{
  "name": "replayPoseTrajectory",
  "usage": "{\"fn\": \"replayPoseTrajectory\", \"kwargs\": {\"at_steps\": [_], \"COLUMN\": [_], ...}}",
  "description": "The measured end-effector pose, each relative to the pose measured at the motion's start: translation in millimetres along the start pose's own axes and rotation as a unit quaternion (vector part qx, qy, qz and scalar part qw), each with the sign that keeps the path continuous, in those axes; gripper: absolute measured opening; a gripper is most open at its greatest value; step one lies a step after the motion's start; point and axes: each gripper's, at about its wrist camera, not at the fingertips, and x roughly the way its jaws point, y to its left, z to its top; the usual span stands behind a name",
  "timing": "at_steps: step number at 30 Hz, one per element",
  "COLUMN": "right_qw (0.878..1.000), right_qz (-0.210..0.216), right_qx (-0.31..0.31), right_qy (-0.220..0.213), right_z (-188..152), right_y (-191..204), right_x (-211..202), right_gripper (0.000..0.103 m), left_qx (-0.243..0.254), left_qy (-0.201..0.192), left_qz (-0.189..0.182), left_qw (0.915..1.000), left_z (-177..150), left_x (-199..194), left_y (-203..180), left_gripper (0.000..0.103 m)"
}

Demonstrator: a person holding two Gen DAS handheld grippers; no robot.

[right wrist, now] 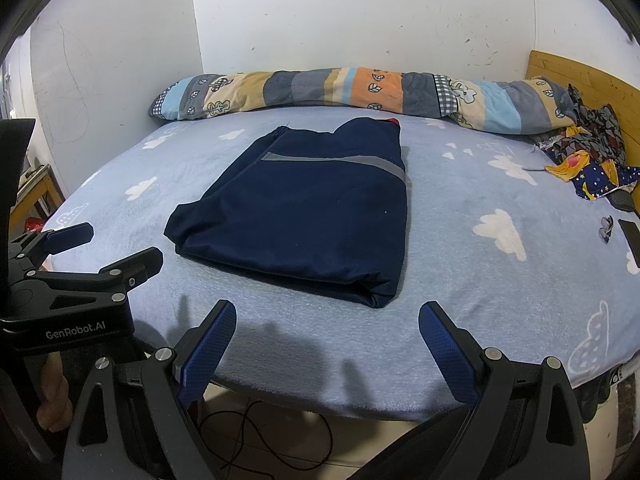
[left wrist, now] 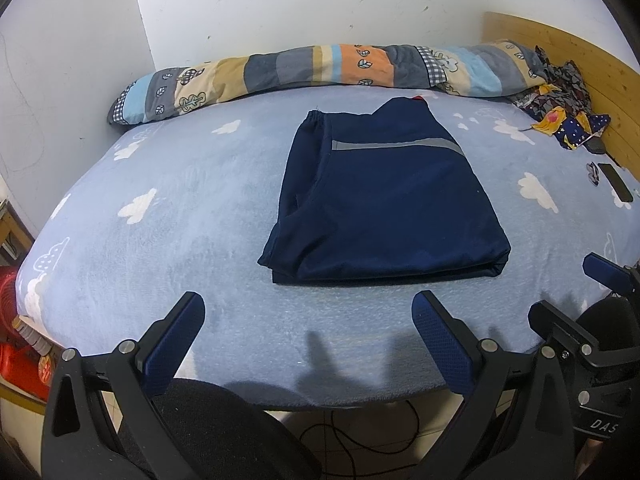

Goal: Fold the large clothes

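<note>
1. Navy garment (left wrist: 384, 196): folded into a flat rectangle, mid-bed, ahead of both tongs and touching neither.
2. Left gripper (left wrist: 308, 344): fingers spread wide, empty, over the near bed edge.
3. Right gripper (right wrist: 328, 344): spread wide, empty, beside the left.
4. Bed sheet (left wrist: 160, 248): bare around the garment on all sides.
5. Rolled quilt (left wrist: 312, 68): along the far wall.
6. Loose clothes (right wrist: 588, 152): far right corner.

A bed (left wrist: 180, 248) with a light blue cloud-print sheet stands against white, scuffed walls (left wrist: 280, 4). A wooden headboard (right wrist: 576, 76) is at the right. Below, a tiled floor (right wrist: 280, 436) with a black cable (right wrist: 256, 420).
</note>
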Motion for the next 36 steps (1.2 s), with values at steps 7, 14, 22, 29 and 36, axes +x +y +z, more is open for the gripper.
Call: {"fn": "replayPoseTrajectory", "kwargs": {"at_steps": [7, 14, 22, 29, 36], "right_qw": [1.000, 1.000, 1.000, 1.000, 1.000], "right_qz": [0.001, 0.001, 0.001, 0.002, 0.003], "right_qx": [-0.001, -0.001, -0.001, 0.001, 0.006], "right_qy": [0.000, 0.000, 0.000, 0.000, 0.002], "right_z": [-0.2, -0.5, -0.1, -1.1, 0.3], "right_y": [-0.8, -0.9, -0.8, -4.0, -5.8], "right_x": [0.1, 0.1, 0.2, -0.2, 0.4], "right_gripper": [0.095, 0.095, 0.095, 0.095, 0.095], "left_qx": [0.000, -0.001, 0.000, -0.003, -0.011], "left_qy": [0.000, 0.001, 0.000, 0.001, 0.009], "left_qz": [0.000, -0.002, 0.000, 0.001, -0.003], "left_qw": [1.0000, 1.0000, 1.0000, 1.0000, 0.9999], "left_z": [0.2, 0.0, 0.4, 0.0, 3.1], "left_x": [0.8, 1.0, 1.1, 0.3, 1.8], "left_y": [0.8, 0.6, 1.7, 2.2, 7.1], "left_gripper": [0.103, 0.103, 0.103, 0.103, 0.103]}}
